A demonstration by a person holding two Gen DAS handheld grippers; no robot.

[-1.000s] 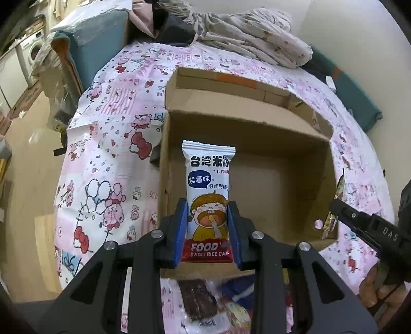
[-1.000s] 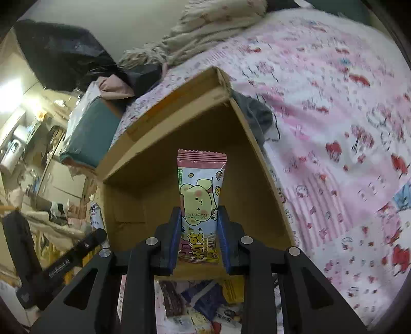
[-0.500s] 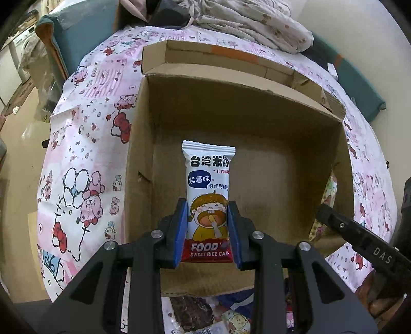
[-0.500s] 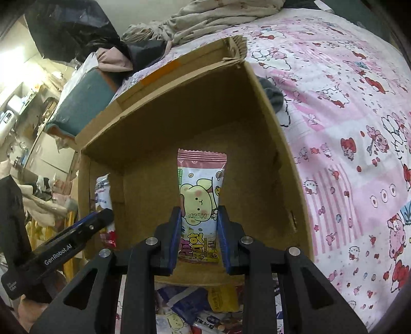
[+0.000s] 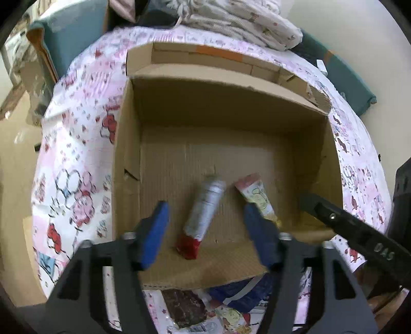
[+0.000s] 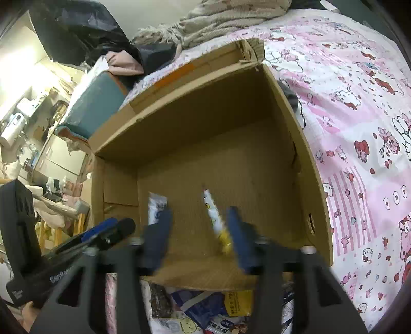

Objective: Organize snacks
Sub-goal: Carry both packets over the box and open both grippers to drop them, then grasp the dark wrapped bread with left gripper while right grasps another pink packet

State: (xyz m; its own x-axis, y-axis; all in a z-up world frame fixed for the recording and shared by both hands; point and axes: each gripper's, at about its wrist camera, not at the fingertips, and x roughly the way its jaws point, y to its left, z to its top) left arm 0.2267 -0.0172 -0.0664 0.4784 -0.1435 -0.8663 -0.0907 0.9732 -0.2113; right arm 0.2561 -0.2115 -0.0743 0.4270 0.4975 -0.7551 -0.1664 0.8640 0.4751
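Over an open cardboard box [image 5: 128,164] on a pink cartoon-print bed cover [image 5: 74,164], both tools pointing steeply down into it. At lower centre of the left wrist view, left gripper [image 5: 206,232] with blue pads apart, jaws opening, nothing pressed between them. Just beyond it, silver-backed snack packet [image 5: 205,208] with a red end, tilted, blurred, free of both pads; whether already resting on the box floor, cannot tell. To its right, pink and yellow snack packet [image 5: 257,197], also tilted and blurred, close to the right blue pad of this tool.

At lower centre of the right wrist view, right gripper [image 6: 199,231], jaws likewise opening. Same pink and yellow packet [image 6: 215,221] seen edge-on between the pads, close against the right one, not clamped. At lower left of that frame, tip of the left tool, and behind it the white face of the other packet [image 6: 156,205], near the left wall of the box.

Along the bottom edge of both views, in front of the near wall, a heap of more snack packets [image 6: 205,308]. At the top, crumpled bedding [image 5: 231,20].
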